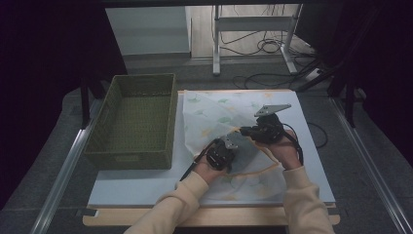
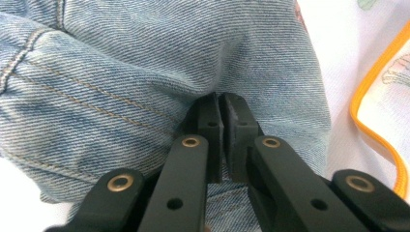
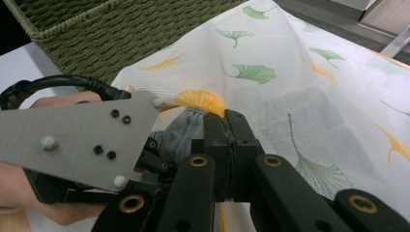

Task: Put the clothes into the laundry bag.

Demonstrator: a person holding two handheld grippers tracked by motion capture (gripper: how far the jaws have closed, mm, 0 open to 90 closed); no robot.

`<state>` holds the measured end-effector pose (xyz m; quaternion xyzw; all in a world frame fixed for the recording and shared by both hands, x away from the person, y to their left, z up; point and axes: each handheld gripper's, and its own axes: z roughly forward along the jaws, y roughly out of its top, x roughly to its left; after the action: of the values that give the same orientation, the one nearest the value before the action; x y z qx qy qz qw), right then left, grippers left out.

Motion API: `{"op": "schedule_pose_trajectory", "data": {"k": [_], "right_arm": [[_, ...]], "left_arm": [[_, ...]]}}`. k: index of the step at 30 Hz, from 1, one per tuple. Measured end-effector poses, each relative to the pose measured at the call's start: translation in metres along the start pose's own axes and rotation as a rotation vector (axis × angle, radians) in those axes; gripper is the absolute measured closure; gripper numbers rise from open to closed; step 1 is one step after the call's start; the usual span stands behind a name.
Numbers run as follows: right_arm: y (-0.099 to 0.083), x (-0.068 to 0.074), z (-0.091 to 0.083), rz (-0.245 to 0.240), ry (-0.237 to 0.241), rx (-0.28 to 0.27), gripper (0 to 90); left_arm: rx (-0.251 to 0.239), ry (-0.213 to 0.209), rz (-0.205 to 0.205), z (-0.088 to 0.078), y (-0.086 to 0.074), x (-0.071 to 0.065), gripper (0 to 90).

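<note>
A white cloth point(image 1: 214, 117) with green and yellow leaf prints and an orange edge lies on the white table. Under its lifted edge sits a piece of light blue denim point(image 1: 251, 155). My left gripper point(image 1: 238, 152) is shut on a fold of the denim point(image 2: 135, 63), and its pads point(image 2: 212, 116) pinch the fabric. My right gripper point(image 1: 242, 130) is shut on the cloth's edge point(image 3: 300, 87) and holds it raised above the denim point(image 3: 186, 130). The left gripper's grey plate point(image 3: 82, 140) shows close by in the right gripper view.
A green woven basket point(image 1: 143, 78) stands on the left of the white table top point(image 1: 136, 187), right beside the cloth. Dark curtains hang on both sides. A metal frame and cables point(image 1: 263, 46) lie on the floor beyond the table.
</note>
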<state>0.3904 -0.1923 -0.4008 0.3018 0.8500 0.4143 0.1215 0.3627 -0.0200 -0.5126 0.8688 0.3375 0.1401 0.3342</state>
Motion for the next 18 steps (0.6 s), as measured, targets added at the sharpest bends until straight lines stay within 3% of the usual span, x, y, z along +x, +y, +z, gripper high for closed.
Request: {"op": "schedule_pose_trajectory", "data": {"k": [5,9,11,12,13,16,17,18], "right_arm": [[0.000,0.000,0.000,-0.002,0.002,0.000,89.1],[0.000,0.000,0.000,-0.001,0.002,0.000,89.1],[0.000,-0.001,0.000,0.001,0.002,0.002,89.1],[0.000,-0.001,0.000,0.001,0.002,0.002,89.1],[0.000,0.000,0.000,0.000,0.001,0.001,89.1],[0.000,0.000,0.000,-0.002,0.000,-0.002,89.1],[0.000,0.000,-0.001,0.000,-0.002,-0.002,89.1],[0.000,0.000,0.000,-0.002,-0.003,-0.004,89.1]], "left_arm": [[-0.021,0.045,-0.010,0.002,0.002,0.002,87.4],[-0.029,0.032,-0.027,-0.003,0.000,-0.001,86.2],[-0.046,-0.008,-0.043,-0.014,-0.002,-0.002,86.1],[-0.046,-0.008,-0.043,-0.014,-0.002,-0.002,86.2],[-0.061,-0.041,-0.053,-0.023,-0.004,-0.003,86.4],[-0.073,-0.067,-0.044,-0.031,-0.006,-0.006,88.4],[-0.087,-0.125,-0.055,-0.038,-0.007,-0.009,89.3],[-0.093,-0.142,-0.055,-0.040,-0.008,-0.012,89.7]]}}
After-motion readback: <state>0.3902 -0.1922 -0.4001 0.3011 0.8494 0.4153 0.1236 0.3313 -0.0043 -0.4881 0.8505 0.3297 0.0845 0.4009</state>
